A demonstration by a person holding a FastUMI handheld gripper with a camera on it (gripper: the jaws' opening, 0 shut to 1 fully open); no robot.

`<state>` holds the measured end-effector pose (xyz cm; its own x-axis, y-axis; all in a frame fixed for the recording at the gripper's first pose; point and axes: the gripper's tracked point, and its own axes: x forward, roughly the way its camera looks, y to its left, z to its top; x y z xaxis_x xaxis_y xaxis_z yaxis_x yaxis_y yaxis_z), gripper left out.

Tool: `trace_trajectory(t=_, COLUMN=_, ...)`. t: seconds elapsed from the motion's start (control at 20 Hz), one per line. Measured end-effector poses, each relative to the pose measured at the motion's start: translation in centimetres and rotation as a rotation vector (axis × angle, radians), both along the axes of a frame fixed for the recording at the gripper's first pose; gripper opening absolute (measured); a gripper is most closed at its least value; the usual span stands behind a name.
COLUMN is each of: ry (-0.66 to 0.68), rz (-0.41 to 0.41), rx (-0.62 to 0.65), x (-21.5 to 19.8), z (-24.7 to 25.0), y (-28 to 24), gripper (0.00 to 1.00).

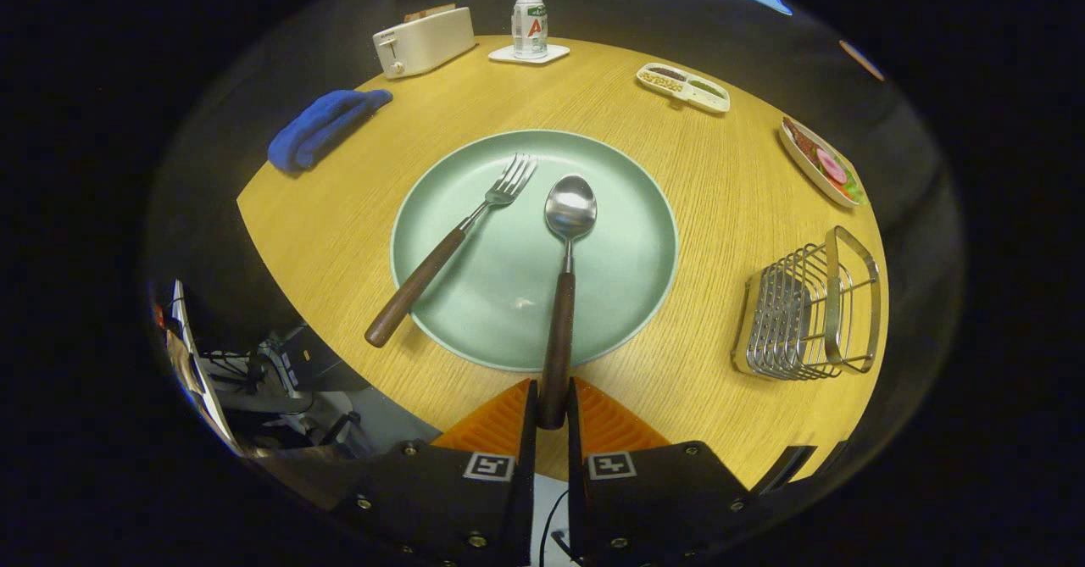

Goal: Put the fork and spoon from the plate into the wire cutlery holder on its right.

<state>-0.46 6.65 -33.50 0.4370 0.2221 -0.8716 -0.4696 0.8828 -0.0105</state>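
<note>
- Gripping the dark wooden handle end of the steel spoon [570, 211], your gripper [552, 406] has its two fingers drawn in narrow, one pressing on each side of the handle tip.
- You can see the spoon's bowl lying face up near the middle of the round pale green plate [627, 296], with the handle running back over the plate's near rim to the fingers; whether the bowl rests on the plate or is slightly raised is hard to tell from this angle.
- Your second piece, the steel fork with a dark wooden handle [453, 241], lies left of the spoon, tines toward the plate's far side, handle slanting out over the near-left rim onto the round light wooden table [720, 177].
- You will find the silver wire cutlery holder [805, 308] standing on the table to the right of the plate, well apart from its rim.
- Beyond the plate, on your left, lie a folded blue cloth [326, 126] and a cream toaster [424, 40].
- Farther back stands a small can [530, 23] on a white coaster [528, 55].
- On your far right sit a white divided snack tray [682, 86] and a shallow dish of sliced food [820, 162] near the table edge.
</note>
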Motion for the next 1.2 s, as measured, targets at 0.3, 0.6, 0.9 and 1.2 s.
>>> trace_trajectory(t=0.3, ry=-0.050, rz=-0.014, rx=-0.031, x=0.8, z=1.0, y=-1.2, gripper=0.06)
trace_trajectory(t=0.6, ry=-0.026, rz=-0.033, rx=-0.010, x=0.3, z=2.6, y=-2.0, gripper=0.02)
trace_trajectory(t=0.9, ry=-0.004, rz=0.024, rx=-0.008, x=-1.2, z=6.6, y=-4.0, gripper=0.02)
trace_trajectory(t=1.2, ry=0.017, rz=0.062, rx=0.003, x=-3.4, z=13.6, y=-7.9, gripper=0.02)
